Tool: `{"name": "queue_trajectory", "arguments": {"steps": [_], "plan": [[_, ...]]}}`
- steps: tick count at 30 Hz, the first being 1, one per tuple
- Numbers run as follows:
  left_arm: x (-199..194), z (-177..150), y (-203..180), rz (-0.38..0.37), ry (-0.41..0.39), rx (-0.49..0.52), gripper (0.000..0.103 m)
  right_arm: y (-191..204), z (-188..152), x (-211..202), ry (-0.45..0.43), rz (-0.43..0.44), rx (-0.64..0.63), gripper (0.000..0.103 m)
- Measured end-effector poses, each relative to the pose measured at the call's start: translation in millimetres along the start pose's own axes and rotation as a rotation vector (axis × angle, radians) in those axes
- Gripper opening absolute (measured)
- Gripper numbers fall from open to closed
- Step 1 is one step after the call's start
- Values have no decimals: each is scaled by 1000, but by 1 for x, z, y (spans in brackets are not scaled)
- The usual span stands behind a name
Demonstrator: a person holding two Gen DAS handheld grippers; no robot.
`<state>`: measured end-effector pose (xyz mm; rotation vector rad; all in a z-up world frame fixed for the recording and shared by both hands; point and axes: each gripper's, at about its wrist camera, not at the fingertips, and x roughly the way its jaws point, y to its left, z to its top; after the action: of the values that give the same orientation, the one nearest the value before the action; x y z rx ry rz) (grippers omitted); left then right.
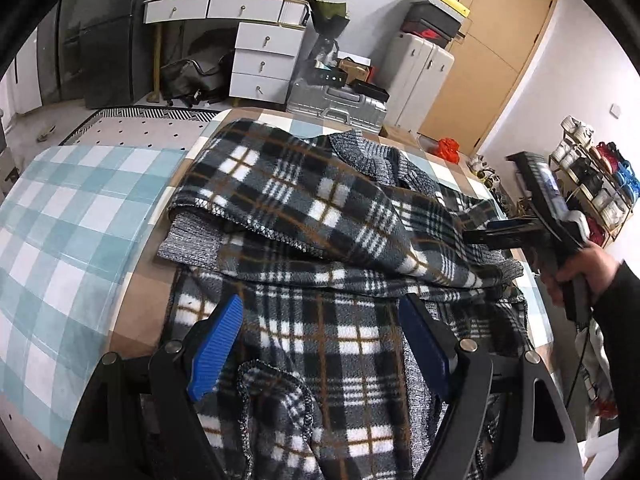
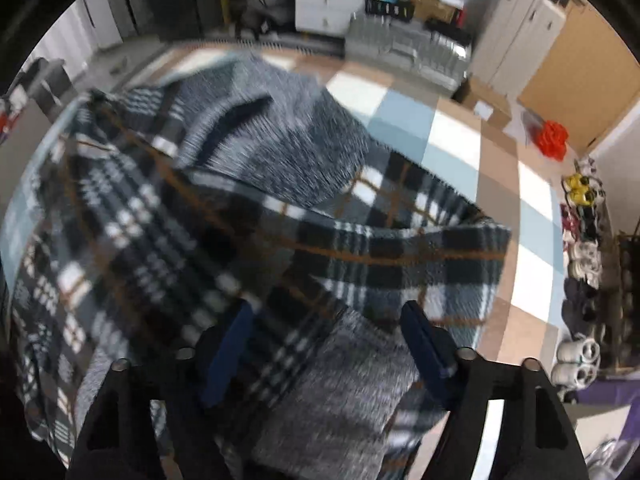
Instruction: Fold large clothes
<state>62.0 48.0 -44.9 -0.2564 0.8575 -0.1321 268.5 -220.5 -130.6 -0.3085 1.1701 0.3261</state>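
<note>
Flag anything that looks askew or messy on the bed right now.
The plaid garment lies bunched and twisted across the checked bedspread, grey lining flipped outward in patches and edges overlapping unevenly. Not a flat fold.

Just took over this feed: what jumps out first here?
The plaid garment, crumpled with its grey lining showing, sprawls across the checked bed. The left gripper hangs open right over its near edge. The right gripper reaches in from the right, by the cloth's far side.
</note>
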Motion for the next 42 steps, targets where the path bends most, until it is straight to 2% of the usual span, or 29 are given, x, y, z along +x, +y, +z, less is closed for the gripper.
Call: {"name": "queue_trajectory", "arguments": {"steps": [2, 4, 5, 6, 7, 8, 9, 12, 14, 18, 21, 23, 28, 29, 32, 34, 35, 37, 38, 39, 40, 42], "plan": [[3, 0, 1, -5, 11, 4, 77, -7, 0, 9, 37, 40, 7, 63], [6, 0, 2, -8, 19, 6, 77, -9, -1, 12, 50, 101, 15, 48], [7, 1, 3, -9, 22, 4, 77, -9, -5, 13, 56, 120, 7, 33], [7, 1, 4, -12, 24, 0, 77, -9, -6, 13, 53, 107, -6, 23], [8, 1, 5, -13, 28, -7, 77, -9, -9, 12, 48, 101, -13, 20], [9, 2, 6, -12, 32, -13, 77, -9, -12, 11, 45, 97, -12, 10], [10, 2, 7, -17, 38, -23, 77, -10, -17, 5, 27, 78, -1, 7], [12, 1, 9, -27, 49, -42, 77, -6, -27, -19, -69, 22, -27, 5], [13, 0, 9, -24, 52, -42, 77, -6, -33, -34, -125, -9, -6, 5], [14, -3, 9, -15, 52, -45, 77, -6, -44, -77, -299, -121, 49, 5], [15, -4, 9, -5, 58, -44, 77, -11, -40, -96, -364, -190, 90, 4], [16, -4, 10, 0, 64, -42, 77, -18, -34, -96, -347, -190, 129, 4], [17, -2, 11, 13, 60, -40, 77, -54, -29, -56, -197, -272, 270, 5], [17, -2, 11, 22, 58, -32, 77, -56, -30, -42, -144, -289, 274, 5], [18, -2, 13, 39, 57, -21, 77, -58, -25, -14, -18, -238, 248, 6], [20, -1, 14, 55, 60, -13, 77, -51, -29, -21, -39, -235, 222, 8], [21, 0, 14, 64, 59, -7, 77, -52, -30, -27, -57, -232, 222, 9], [23, 5, 16, 76, 51, -10, 77, -58, -33, -50, -124, -170, 292, 22], [25, 9, 17, 62, 58, -15, 77, -62, -35, -65, -184, -121, 322, 52], [27, 11, 16, 57, 63, -15, 77, -63, -36, -76, -242, -93, 344, 93], [28, 15, 17, 62, 59, -19, 77, -63, -39, -91, -306, -76, 368, 103], [29, 17, 16, 71, 37, -25, 77, -57, -41, -114, -407, 1, 380, 103]]}}
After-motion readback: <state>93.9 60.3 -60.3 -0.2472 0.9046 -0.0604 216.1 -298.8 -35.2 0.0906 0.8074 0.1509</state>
